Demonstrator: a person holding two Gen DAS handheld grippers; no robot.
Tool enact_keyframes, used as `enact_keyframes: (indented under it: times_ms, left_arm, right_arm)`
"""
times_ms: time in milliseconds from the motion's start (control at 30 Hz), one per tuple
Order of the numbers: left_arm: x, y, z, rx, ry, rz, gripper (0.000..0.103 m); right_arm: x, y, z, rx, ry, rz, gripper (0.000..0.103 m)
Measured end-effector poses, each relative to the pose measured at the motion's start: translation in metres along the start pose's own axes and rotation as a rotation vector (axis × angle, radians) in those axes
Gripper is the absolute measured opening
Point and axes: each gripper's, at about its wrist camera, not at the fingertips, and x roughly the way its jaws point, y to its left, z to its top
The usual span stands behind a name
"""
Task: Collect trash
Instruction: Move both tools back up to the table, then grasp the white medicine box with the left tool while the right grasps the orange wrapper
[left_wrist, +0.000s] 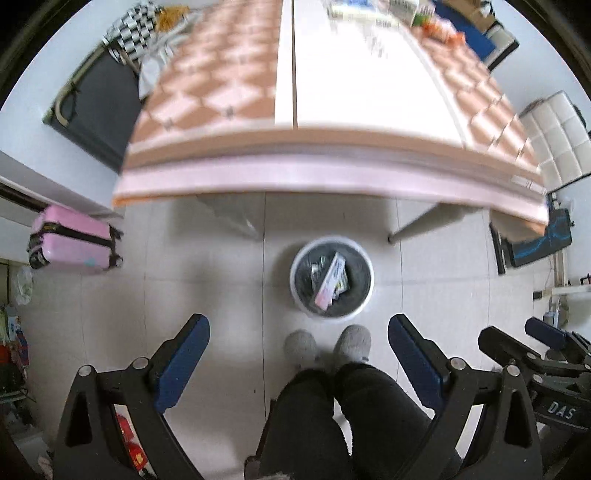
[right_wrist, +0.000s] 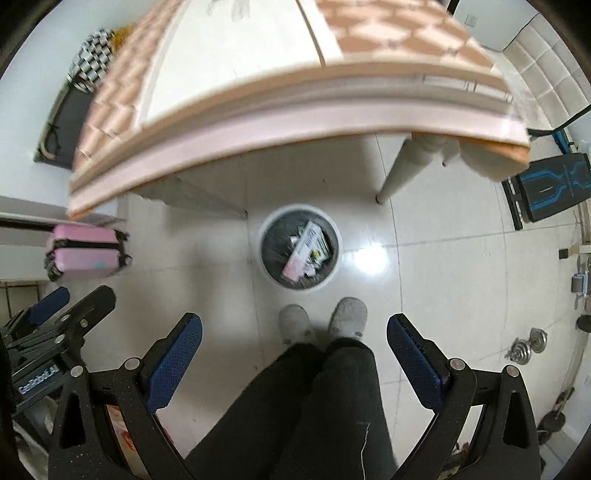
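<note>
A round white trash bin (left_wrist: 364, 295) with a dark liner stands on the tiled floor below the table edge, also in the right wrist view as the bin (right_wrist: 266, 258). Inside it lie a pink-and-white box (left_wrist: 330, 282) and other scraps; the same box (right_wrist: 303, 248) shows in the right wrist view. My left gripper (left_wrist: 298, 338) is open and empty, held high above the floor. My right gripper (right_wrist: 294, 330) is open too, with nothing between its blue pads (right_wrist: 175, 363). Blurred packets and boxes (left_wrist: 402, 14) lie on the far end of the table.
A table with a pink-and-orange checked cloth (left_wrist: 325, 173) overhangs the bin. A person's dark trousers and grey slippers (left_wrist: 327, 343) stand just before the bin. A pink suitcase (left_wrist: 74, 240) sits at left, a black-and-blue bench (right_wrist: 550, 188) at right, weight plates (right_wrist: 526, 345) on the floor.
</note>
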Motion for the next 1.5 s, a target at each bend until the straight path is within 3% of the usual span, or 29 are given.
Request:
enact_keyframes:
  times_ms: [167, 333, 467, 633, 667, 733, 967, 1067, 1133, 1167, 1267, 1367, 1500]
  left_arm:
    - [-0.028, -0.002, 0.045, -0.033, -0.076, 0.020, 0.099]
    - [-0.036, -0.016, 0.111, -0.058, -0.129, 0.079, 0.099]
    - [-0.019, -0.032, 0.175, -0.112, -0.122, 0.106, 0.099]
    - [0.017, -0.054, 0.271, -0.213, -0.056, 0.116, 0.099]
    - [0.025, -0.058, 0.288, -0.232, -0.041, 0.114, 0.099]
    - [0.043, -0.066, 0.327, -0.275, -0.009, 0.107, 0.099]
    - [0.098, -0.068, 0.418, -0.521, 0.106, -0.042, 0.099]
    - [0.120, -0.066, 0.444, -0.630, 0.158, -0.116, 0.099]
    - [0.130, -0.063, 0.459, -0.718, 0.181, -0.166, 0.098]
    - [0.133, -0.062, 0.464, -0.752, 0.186, -0.187, 0.098]
    - [0.143, -0.058, 0.480, -0.875, 0.208, -0.245, 0.098]
    - [0.151, -0.056, 0.494, -0.963, 0.233, -0.256, 0.098]
    - [0.165, -0.053, 0.504, -1.041, 0.293, -0.177, 0.098]
  right_arm:
    - [-0.045, -0.001, 0.032, 0.049, -0.059, 0.063, 0.101]
    - [-0.069, -0.016, 0.101, 0.081, -0.118, 0.096, 0.101]
    - [-0.069, -0.046, 0.192, 0.126, -0.128, 0.118, 0.101]
    - [-0.050, -0.088, 0.318, 0.215, -0.144, 0.171, 0.101]
    - [-0.045, -0.096, 0.345, 0.227, -0.148, 0.180, 0.099]
    - [-0.033, -0.110, 0.400, 0.252, -0.147, 0.185, 0.085]
    - [0.015, -0.141, 0.548, 0.393, -0.136, 0.268, 0.074]
    - [0.034, -0.145, 0.579, 0.446, -0.130, 0.314, 0.061]
    - [0.046, -0.143, 0.594, 0.462, -0.130, 0.328, 0.041]
    - [0.050, -0.142, 0.600, 0.463, -0.136, 0.332, 0.035]
    - [0.053, -0.138, 0.615, 0.461, -0.169, 0.307, 0.029]
    - [0.051, -0.136, 0.626, 0.463, -0.188, 0.288, 0.025]
    - [0.051, -0.137, 0.633, 0.476, -0.191, 0.284, 0.024]
